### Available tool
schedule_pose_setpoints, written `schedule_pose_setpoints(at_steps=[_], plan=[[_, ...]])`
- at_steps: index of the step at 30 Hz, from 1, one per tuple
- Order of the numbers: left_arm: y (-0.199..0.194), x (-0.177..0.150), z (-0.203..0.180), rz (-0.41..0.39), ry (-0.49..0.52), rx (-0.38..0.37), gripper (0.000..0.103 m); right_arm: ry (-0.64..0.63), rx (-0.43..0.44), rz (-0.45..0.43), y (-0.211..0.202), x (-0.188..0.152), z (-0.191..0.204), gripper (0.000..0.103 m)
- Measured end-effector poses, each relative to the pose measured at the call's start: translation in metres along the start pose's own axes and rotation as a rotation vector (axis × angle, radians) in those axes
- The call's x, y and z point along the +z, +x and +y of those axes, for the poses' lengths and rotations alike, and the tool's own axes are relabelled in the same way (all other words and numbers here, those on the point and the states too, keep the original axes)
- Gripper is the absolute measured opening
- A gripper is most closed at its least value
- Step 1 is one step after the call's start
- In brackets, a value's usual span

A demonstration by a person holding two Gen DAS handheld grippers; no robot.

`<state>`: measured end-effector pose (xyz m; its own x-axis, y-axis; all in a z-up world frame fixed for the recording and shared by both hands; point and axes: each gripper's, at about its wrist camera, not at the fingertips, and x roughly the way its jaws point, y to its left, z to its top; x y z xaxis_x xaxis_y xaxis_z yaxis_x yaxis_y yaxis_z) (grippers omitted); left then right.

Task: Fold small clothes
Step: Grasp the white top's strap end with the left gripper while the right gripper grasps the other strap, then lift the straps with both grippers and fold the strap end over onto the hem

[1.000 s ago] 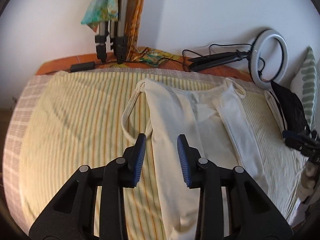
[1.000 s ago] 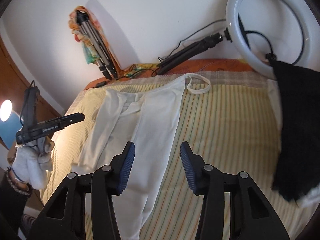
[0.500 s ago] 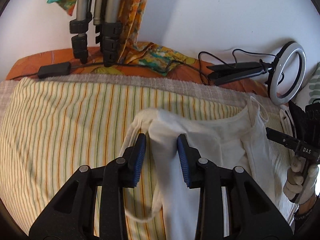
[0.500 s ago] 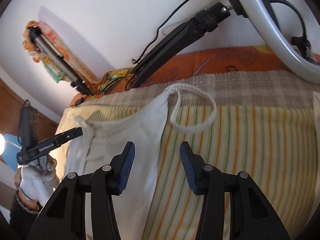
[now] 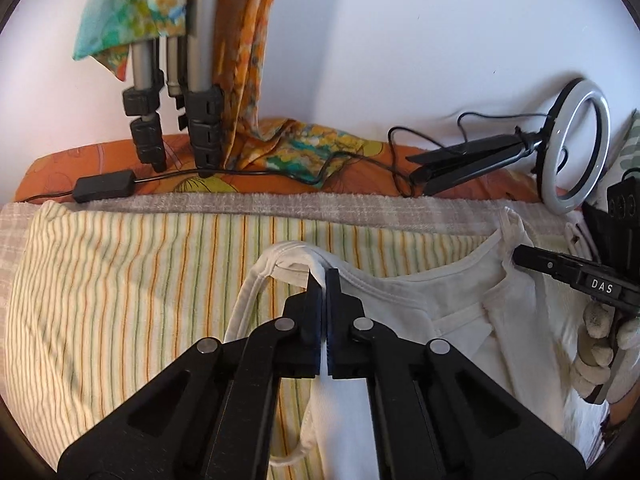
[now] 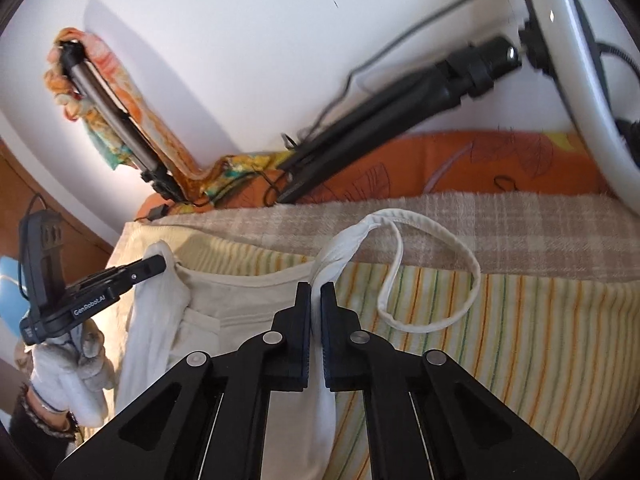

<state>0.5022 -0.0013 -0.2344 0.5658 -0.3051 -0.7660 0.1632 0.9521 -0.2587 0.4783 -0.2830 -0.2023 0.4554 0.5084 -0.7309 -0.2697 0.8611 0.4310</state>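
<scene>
On a striped cloth point(image 5: 120, 288) over a bed lies a small white top point(image 5: 400, 304), spread flat with its shoulder straps toward the wall. Its lower part is cut off by the bottom of both wrist views and hidden behind the black gripper arms, so the hem cannot be seen.

From its own camera, the left gripper point(image 5: 323, 280) has just closed; its jaws are pressed together on the top's left shoulder, where the strap point(image 5: 248, 304) loops away to the side. The right gripper point(image 6: 316, 292) has also just closed, pinching the bunched cloth at the right shoulder, with that strap point(image 6: 436, 240) curling loose over the stripes.

Each camera catches the other gripper at its edge, held by a gloved hand point(image 6: 76, 376); its tip seems to meet the cloth, though the fisheye bend makes this hard to judge.

A ring light point(image 5: 576, 156) and tripod point(image 5: 200, 92) lean at the wall behind.
</scene>
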Motion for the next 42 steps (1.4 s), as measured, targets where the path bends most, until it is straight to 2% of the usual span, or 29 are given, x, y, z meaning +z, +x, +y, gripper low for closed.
schedule_pose_setpoints(at_steps=[10,21,23,25,28,32,33,34,35,39,42], plan=[[-0.056,-0.013,-0.014,-0.076,0.013,-0.003,0.000,-0.064,-0.006,-0.092,-0.060,-0.009,0.028,0.001],[-0.137,-0.049,-0.046,-0.126,0.061,-0.004,0.000,-0.109,-0.001,-0.139,-0.133,-0.053,0.065,0.000],[-0.141,-0.053,-0.052,-0.118,0.069,0.001,0.000,-0.102,0.041,-0.119,-0.135,-0.059,0.066,0.000],[-0.139,-0.054,-0.054,-0.102,0.075,0.008,0.000,-0.073,-0.007,-0.118,-0.132,-0.063,0.062,0.004],[-0.132,-0.050,-0.052,-0.096,0.066,0.029,0.000,0.030,0.029,-0.095,-0.120,-0.060,0.038,0.020],[-0.114,-0.036,-0.037,-0.090,0.041,0.042,0.000,0.045,0.065,-0.034,-0.082,-0.045,0.014,0.022],[-0.110,-0.033,-0.033,-0.088,0.038,0.046,0.000,0.047,0.072,-0.016,-0.073,-0.042,0.009,0.031],[-0.104,-0.030,-0.029,-0.082,0.036,0.049,0.000,0.061,0.081,0.006,-0.061,-0.038,0.003,0.046],[-0.100,-0.029,-0.026,-0.077,0.036,0.047,0.000,0.094,0.098,0.022,-0.047,-0.033,-0.007,0.051],[-0.078,-0.024,-0.014,-0.051,0.046,0.059,0.000,0.162,0.196,0.033,-0.010,-0.017,-0.028,0.052],[-0.065,-0.021,-0.008,-0.040,0.038,0.060,0.000,0.160,0.230,0.055,0.016,-0.007,-0.032,0.052]])
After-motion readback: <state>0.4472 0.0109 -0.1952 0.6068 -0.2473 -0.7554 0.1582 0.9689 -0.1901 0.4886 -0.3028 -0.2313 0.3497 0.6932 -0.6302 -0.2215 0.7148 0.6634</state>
